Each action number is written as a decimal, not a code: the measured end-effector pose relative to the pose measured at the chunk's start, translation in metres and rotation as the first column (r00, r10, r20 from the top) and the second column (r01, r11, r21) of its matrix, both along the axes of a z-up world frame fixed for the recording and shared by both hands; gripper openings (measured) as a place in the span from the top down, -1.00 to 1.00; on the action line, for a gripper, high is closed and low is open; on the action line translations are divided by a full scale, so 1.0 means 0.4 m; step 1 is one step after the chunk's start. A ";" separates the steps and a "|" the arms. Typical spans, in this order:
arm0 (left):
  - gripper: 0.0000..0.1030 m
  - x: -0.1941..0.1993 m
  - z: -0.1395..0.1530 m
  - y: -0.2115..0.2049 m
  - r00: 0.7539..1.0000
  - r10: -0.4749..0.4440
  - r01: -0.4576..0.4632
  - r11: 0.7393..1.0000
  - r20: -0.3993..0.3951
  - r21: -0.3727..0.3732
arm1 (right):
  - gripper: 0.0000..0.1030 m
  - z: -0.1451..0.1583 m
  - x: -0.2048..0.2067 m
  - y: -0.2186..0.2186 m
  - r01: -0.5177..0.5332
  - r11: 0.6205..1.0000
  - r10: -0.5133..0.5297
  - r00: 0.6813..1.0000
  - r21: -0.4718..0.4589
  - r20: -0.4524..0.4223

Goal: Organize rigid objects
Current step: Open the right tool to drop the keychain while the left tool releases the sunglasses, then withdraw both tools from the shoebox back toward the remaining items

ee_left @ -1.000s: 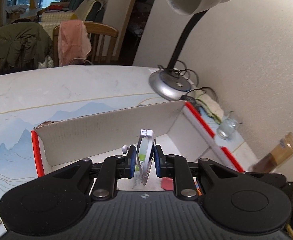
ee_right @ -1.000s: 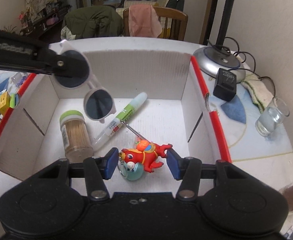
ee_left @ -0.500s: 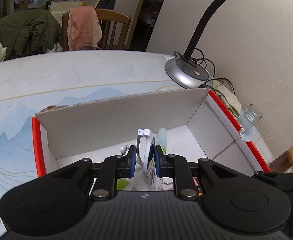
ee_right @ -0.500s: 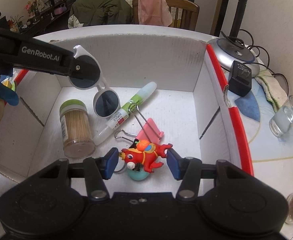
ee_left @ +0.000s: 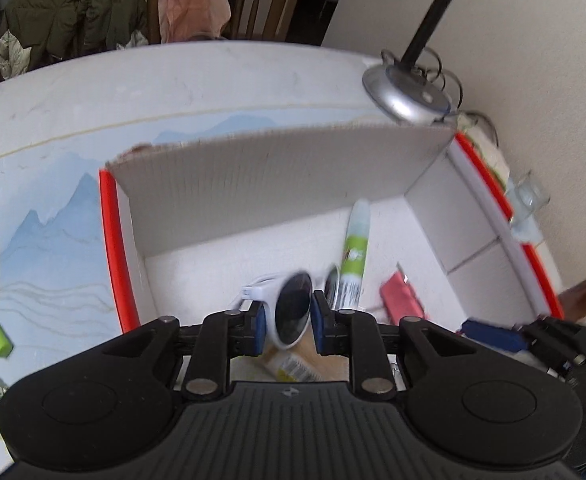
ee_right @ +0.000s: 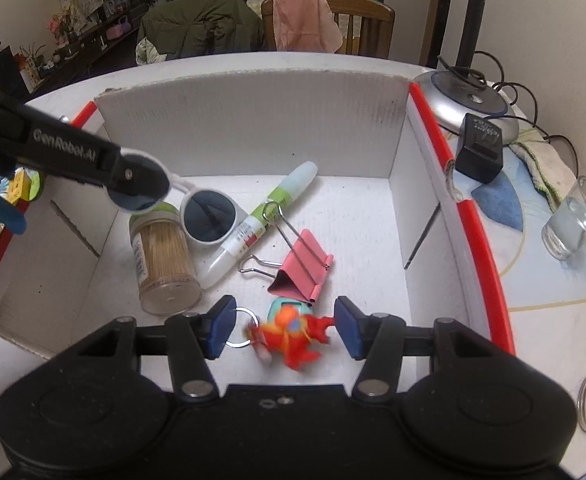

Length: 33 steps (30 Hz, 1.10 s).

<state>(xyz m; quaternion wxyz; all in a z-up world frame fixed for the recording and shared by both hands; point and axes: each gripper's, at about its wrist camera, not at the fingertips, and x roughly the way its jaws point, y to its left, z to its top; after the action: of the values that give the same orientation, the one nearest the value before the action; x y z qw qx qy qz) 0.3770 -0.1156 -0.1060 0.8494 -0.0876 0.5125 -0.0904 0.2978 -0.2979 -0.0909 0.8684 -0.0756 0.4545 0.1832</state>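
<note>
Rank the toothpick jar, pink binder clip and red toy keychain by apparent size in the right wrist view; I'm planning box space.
1. toothpick jar
2. pink binder clip, handles included
3. red toy keychain, though it is blurred and nearest the camera, so its rank against the clip is unsure.

- One pair of white sunglasses (ee_right: 207, 216)
- One toothpick jar (ee_right: 161, 256)
- One green-and-white marker (ee_right: 261, 220)
- One pink binder clip (ee_right: 299, 270)
- One red toy keychain (ee_right: 293, 334)
- One cardboard box (ee_right: 253, 128)
- One drinking glass (ee_right: 573, 224)
- One desk lamp (ee_right: 473, 96)
</note>
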 end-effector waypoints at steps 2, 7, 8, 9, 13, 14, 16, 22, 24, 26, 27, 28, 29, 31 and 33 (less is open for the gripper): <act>0.59 -0.008 -0.003 -0.005 1.000 -0.010 0.010 1.000 -0.002 0.001 | -0.05 0.009 -0.007 -0.005 0.007 1.000 -0.007 1.000 0.011 0.010; 0.58 -0.026 0.000 -0.007 1.000 -0.014 0.014 1.000 -0.020 -0.004 | -0.08 0.032 -0.028 -0.009 0.013 1.000 -0.013 0.999 0.026 0.032; 0.56 -0.031 0.001 -0.006 1.000 -0.015 0.015 1.000 -0.022 -0.006 | -0.10 0.036 -0.032 -0.010 0.012 0.999 -0.014 0.999 0.031 0.036; 0.55 -0.037 0.004 -0.007 1.000 -0.019 0.019 1.000 -0.017 -0.008 | -0.11 0.041 -0.037 -0.010 0.013 0.999 -0.014 0.999 0.035 0.040; 0.49 -0.059 0.026 -0.011 0.999 -0.037 0.037 0.999 0.012 -0.009 | -0.16 0.057 -0.053 -0.013 0.021 0.998 -0.024 0.998 0.053 0.052; 0.47 -0.065 0.032 -0.010 0.999 -0.041 0.042 0.999 0.021 -0.012 | -0.17 0.061 -0.057 -0.014 0.023 0.998 -0.026 0.998 0.059 0.054; 0.42 -0.080 0.046 -0.009 0.998 -0.046 0.047 0.999 0.041 -0.017 | -0.17 0.068 -0.066 -0.016 0.027 0.997 -0.031 0.998 0.068 0.060; 0.42 -0.136 0.081 0.002 0.993 -0.072 0.076 0.996 0.098 -0.039 | -0.20 0.102 -0.098 -0.014 0.027 0.996 -0.035 0.995 0.086 0.095; 0.42 -0.158 0.095 0.006 0.989 -0.078 0.084 0.995 0.123 -0.044 | -0.20 0.115 -0.110 -0.008 0.024 0.996 -0.034 0.994 0.089 0.107; 0.42 -0.181 0.109 0.009 0.986 -0.083 0.090 0.995 0.147 -0.044 | -0.22 0.128 -0.124 -0.003 0.021 0.995 -0.032 0.992 0.093 0.120; 0.42 -0.193 0.117 0.012 0.984 -0.084 0.093 0.995 0.159 -0.046 | -0.26 0.134 -0.132 0.000 0.019 0.995 -0.032 0.991 0.096 0.128; 0.42 -0.205 0.124 0.014 0.981 -0.087 0.097 0.994 0.171 -0.047 | -0.26 0.141 -0.140 0.003 0.016 0.995 -0.029 0.991 0.101 0.134; 0.42 -0.217 0.131 0.018 0.979 -0.088 0.098 0.994 0.184 -0.048 | -0.26 0.148 -0.147 0.004 0.013 0.994 -0.028 0.990 0.106 0.141; 0.42 -0.239 0.145 0.029 0.975 -0.084 0.097 0.994 0.205 -0.053 | -0.27 0.163 -0.160 0.011 0.014 0.993 -0.032 0.987 0.116 0.155; 0.42 -0.261 0.159 0.041 0.971 -0.080 0.096 0.994 0.226 -0.058 | -0.29 0.175 -0.174 0.014 0.017 0.991 -0.038 0.986 0.130 0.163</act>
<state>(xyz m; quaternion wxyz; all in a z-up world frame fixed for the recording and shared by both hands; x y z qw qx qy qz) 0.2725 -0.0991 -0.0423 0.8931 -0.0830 0.4141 -0.1548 0.2283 -0.2921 -0.0210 0.9086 -0.0285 0.3693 0.1931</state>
